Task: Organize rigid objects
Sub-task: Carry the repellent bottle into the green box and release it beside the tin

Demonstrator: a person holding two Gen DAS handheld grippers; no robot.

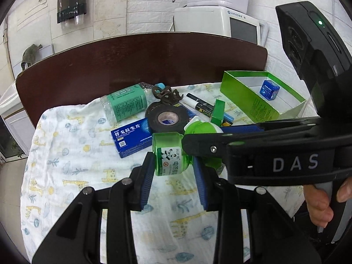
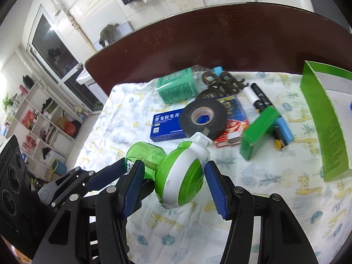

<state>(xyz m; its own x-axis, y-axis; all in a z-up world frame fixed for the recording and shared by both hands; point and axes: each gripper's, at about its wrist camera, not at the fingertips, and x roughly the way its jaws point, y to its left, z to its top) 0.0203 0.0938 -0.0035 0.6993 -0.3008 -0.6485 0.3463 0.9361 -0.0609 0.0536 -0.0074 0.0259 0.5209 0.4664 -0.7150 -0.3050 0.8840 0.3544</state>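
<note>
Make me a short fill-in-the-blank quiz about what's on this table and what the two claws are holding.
1. Both the left claw and the right claw grip the ____ mosquito repellent device.
2. The black tape roll rests partly on a ____ medicine box.
3. Inside the open green box sits a small ____ cube.

Missing words: green; blue; blue

Right tool (image 2: 173, 173): blue pads clamp green-and-white mosquito repellent device (image 2: 182, 176) above giraffe-print cloth (image 2: 264, 198). Left tool (image 2: 114, 171) grips its green bottle end. Beyond: black tape roll (image 2: 203, 115), blue medicine box (image 2: 166, 125), green box (image 2: 258, 135).
</note>
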